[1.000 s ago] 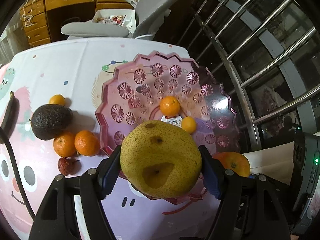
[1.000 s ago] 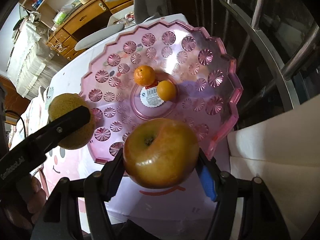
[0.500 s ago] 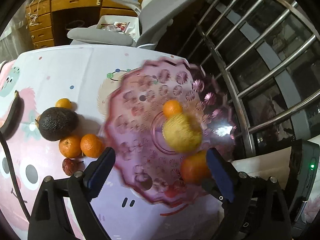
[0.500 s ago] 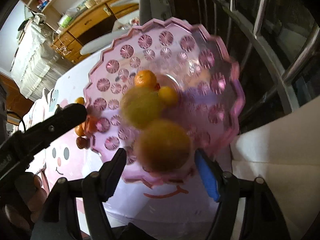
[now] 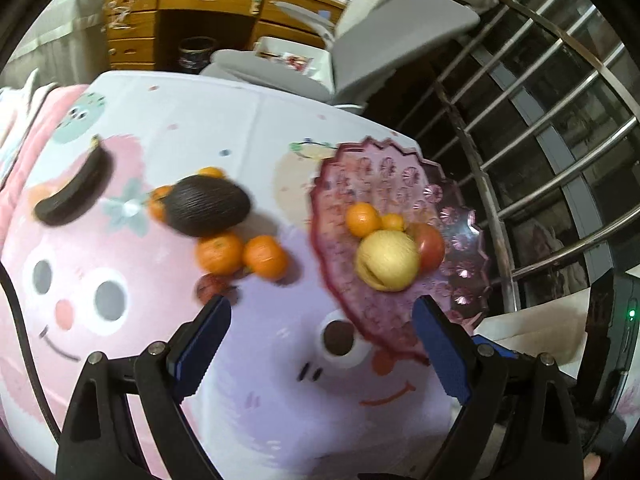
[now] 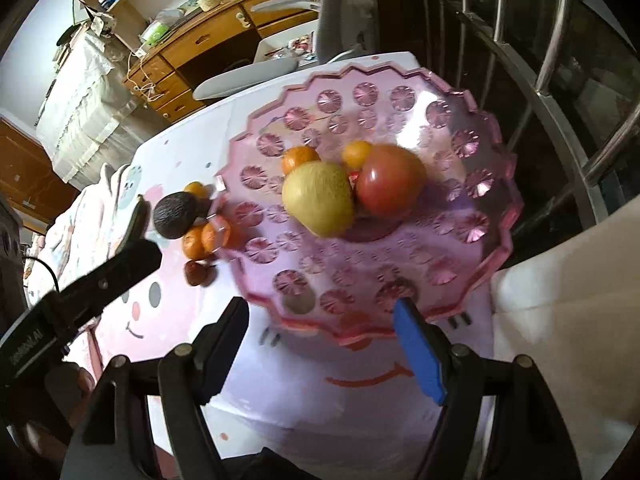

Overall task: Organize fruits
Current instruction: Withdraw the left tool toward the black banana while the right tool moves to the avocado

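A pink scalloped plate [image 5: 460, 216] [image 6: 472, 240] holds a yellow pear [image 5: 387, 260] [image 6: 318, 199], a red apple [image 5: 431, 246] [image 6: 390, 186] and two small oranges [image 5: 363, 219] [image 6: 300, 157]. On the cloth to its left lie a dark avocado [image 5: 206, 206] [image 6: 174, 215], more small oranges [image 5: 242, 256] [image 6: 204, 240], a dark red fruit [image 5: 212, 286] [image 6: 198, 272] and a blackened banana [image 5: 74, 196]. My left gripper [image 5: 322, 344] is open and empty, over the cloth near the plate's near left rim. My right gripper [image 6: 320, 344] is open and empty, at the plate's near rim.
A cartoon-print tablecloth [image 5: 260, 380] covers the table. Metal railing bars [image 5: 560, 160] run along the right, a grey chair [image 5: 380, 32] and a wooden desk [image 5: 180, 12] stand behind. A white cloth [image 6: 568, 340] lies at the right. The left gripper's arm [image 6: 80, 292] crosses the right wrist view.
Both grippers let go: the pear and the apple dropped onto the plate beside the small oranges. Both grippers then drew back, the left one shifting leftward over the cloth.
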`<state>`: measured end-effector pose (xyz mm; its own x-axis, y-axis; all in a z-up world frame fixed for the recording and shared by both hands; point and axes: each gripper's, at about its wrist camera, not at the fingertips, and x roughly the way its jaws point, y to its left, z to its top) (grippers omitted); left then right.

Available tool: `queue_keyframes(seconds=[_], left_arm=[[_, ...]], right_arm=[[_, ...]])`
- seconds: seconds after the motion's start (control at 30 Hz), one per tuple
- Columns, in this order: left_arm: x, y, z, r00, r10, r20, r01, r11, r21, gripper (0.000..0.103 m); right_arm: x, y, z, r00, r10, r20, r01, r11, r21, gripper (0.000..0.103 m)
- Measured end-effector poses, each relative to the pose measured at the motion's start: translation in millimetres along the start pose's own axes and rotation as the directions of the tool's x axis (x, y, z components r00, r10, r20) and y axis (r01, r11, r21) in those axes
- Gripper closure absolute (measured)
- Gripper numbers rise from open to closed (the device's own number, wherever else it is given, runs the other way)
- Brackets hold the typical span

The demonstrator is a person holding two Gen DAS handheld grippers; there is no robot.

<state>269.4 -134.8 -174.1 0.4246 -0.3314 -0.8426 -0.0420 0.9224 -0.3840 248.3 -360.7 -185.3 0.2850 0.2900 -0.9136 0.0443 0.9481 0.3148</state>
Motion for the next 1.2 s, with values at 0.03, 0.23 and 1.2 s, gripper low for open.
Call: queue_keyframes(seconds=[0.03,0.23,1.2], left_arm=[[-3.6,5.4,-2.2,1.0,0.006,0.003,-0.006,1.0,-0.007,0.012],[-29.7,46.5,-15.6,0.999,0.048,0.016,-0.047,0.998,-0.049,0.013],[-112.9,222.2,42.7,0.989,0.136,-0.066,-0.112,0.952,0.285,0.013]], right_arm=[[-0.5,3.0,-2.5,1.0,0.008,-0.003,-0.008,1.0,0.008,0.028],[0.7,23.5,-14.4,0.998,0.054,-0.019,-0.053,0.997,0.062,0.028],[58.4,160.9,-53.6,0.998,0.013,0.068,-0.041,0.902,0.431,0.027]])
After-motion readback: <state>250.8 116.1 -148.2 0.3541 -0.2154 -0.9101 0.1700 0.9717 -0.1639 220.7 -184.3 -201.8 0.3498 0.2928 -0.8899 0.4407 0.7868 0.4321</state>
